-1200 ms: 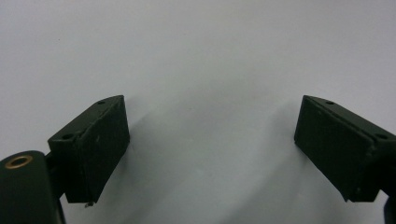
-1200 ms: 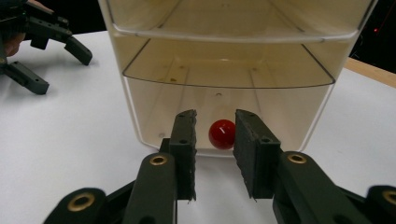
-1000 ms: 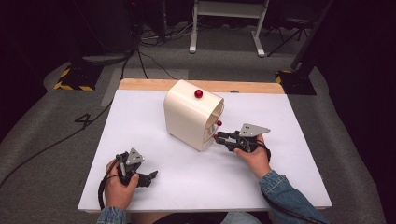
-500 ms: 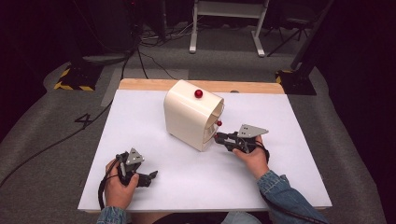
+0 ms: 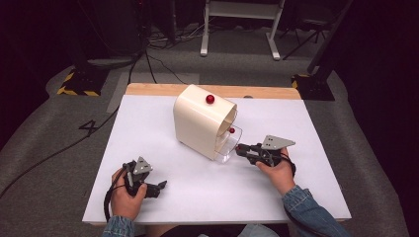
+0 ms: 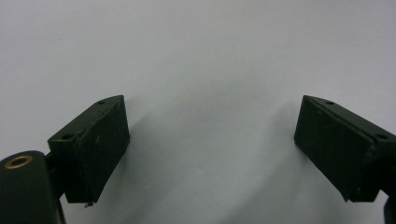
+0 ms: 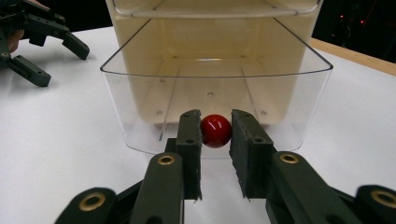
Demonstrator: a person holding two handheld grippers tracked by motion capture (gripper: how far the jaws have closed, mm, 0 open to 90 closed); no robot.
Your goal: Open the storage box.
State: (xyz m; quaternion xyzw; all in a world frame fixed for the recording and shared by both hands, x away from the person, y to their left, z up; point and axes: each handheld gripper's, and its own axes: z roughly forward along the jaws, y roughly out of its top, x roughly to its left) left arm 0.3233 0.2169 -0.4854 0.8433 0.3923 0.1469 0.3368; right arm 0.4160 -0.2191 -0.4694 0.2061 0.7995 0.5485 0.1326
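Observation:
A cream cabinet (image 5: 197,123) stands mid-table with a red ball (image 5: 210,99) on its top and a red knob (image 5: 231,131) on its upper drawer. Its clear lower drawer (image 5: 226,150) is pulled partly out. My right gripper (image 5: 240,149) is at that drawer's front. In the right gripper view it (image 7: 215,140) is shut on the drawer's red knob (image 7: 215,130), a jaw pressing each side, and the clear drawer (image 7: 140,107) looks empty. My left gripper (image 5: 160,186) rests low at the table's front left, open; in its own view its jaws (image 6: 210,140) stand wide apart over bare white surface.
The white table (image 5: 148,123) has a wooden strip (image 5: 267,92) along its far edge. Beyond it lie grey floor, cables and a white stand (image 5: 237,29). From the right gripper view, the left gripper (image 7: 60,65) is off to the cabinet's left.
My right gripper has drawn back a little with the knob, and the clear lower drawer has slid slightly farther out. The left gripper has stayed put.

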